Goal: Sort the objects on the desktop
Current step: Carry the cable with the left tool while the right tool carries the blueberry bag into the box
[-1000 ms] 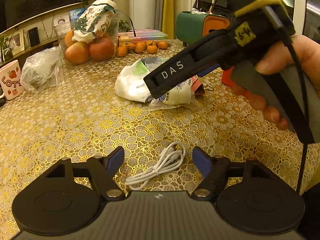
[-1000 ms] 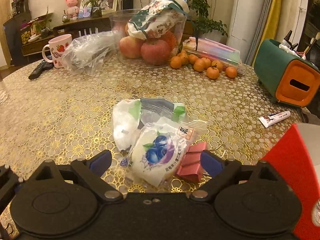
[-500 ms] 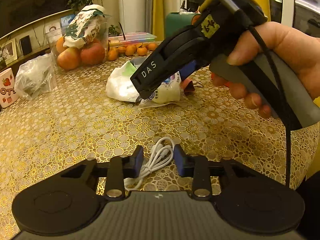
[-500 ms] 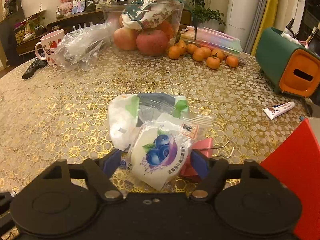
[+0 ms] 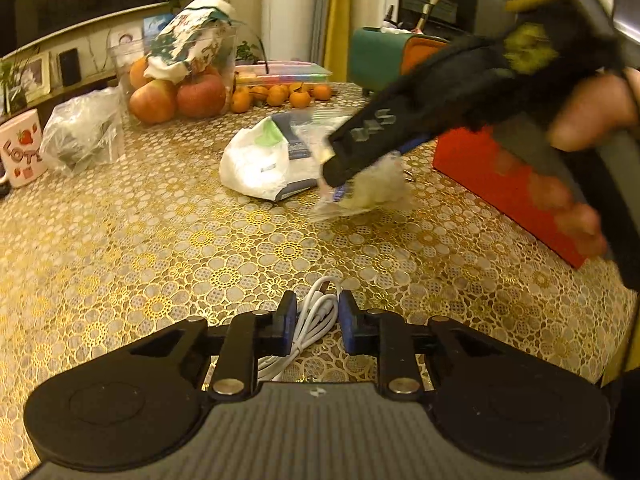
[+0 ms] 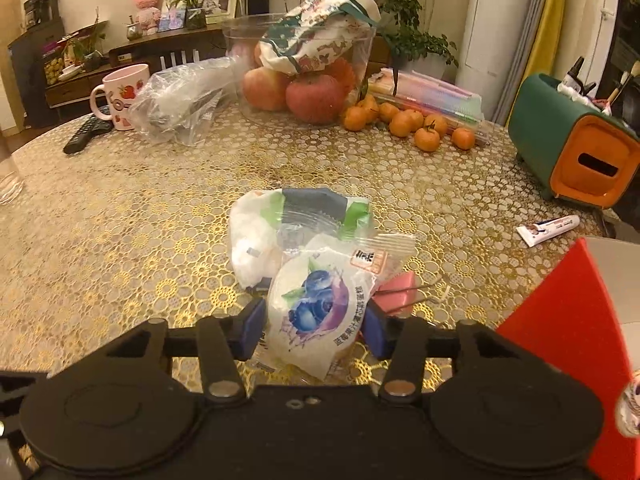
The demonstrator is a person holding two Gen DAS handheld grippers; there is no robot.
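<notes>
My left gripper is clenched on the coiled white cable, which lies on the gold lace tablecloth nearer to me than the white plastic bag. Just right of that bag, my right gripper is closing its jaws on the blueberry snack packet, both pads touching its sides. A red box sits further right of the bag.
</notes>
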